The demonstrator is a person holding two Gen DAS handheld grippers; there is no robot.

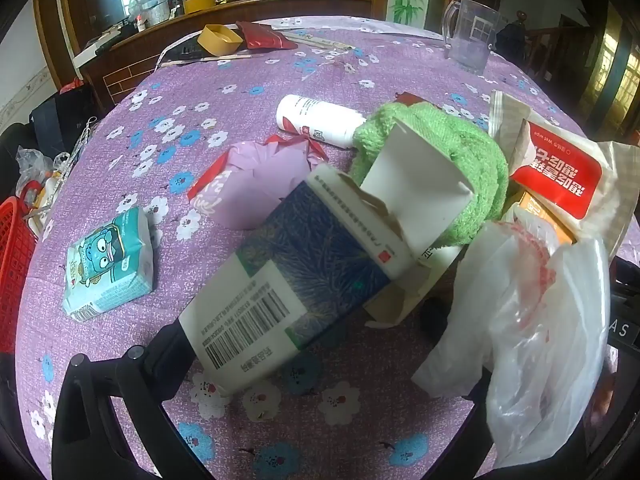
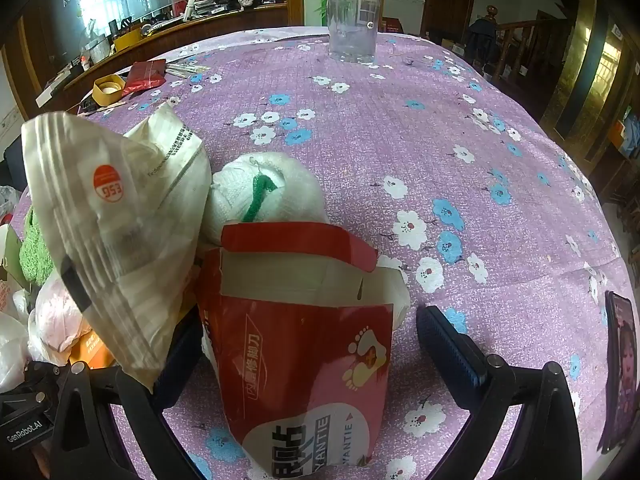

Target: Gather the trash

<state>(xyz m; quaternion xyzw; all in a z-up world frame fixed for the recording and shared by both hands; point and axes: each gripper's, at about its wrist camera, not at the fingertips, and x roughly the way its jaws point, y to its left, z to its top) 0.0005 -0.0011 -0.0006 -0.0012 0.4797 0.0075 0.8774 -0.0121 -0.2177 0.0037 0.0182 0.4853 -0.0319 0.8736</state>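
Note:
My left gripper (image 1: pixel 320 352) holds an opened white and blue carton (image 1: pixel 292 276) between its fingers, lifted slightly over the purple floral tablecloth (image 1: pixel 260 80). The right finger is hidden behind a white plastic bag (image 1: pixel 532 320). My right gripper (image 2: pixel 308 344) is open, with a torn red and white box (image 2: pixel 304 356) lying between its fingers. A cream wet-wipe packet (image 2: pixel 112 240) leans over the left finger. Other trash: a tissue pack (image 1: pixel 108 264), a pink wrapper (image 1: pixel 256 184), a white bottle (image 1: pixel 320 120), a green towel (image 1: pixel 452 148), a white cloth ball (image 2: pixel 272 192).
A clear jug (image 2: pixel 354 20) stands at the table's far side. A yellow lid (image 1: pixel 220 39) and red pouch (image 1: pixel 264 35) lie at the far left. A red basket (image 1: pixel 14 264) sits off the left edge. A phone (image 2: pixel 622 372) lies at the right edge.

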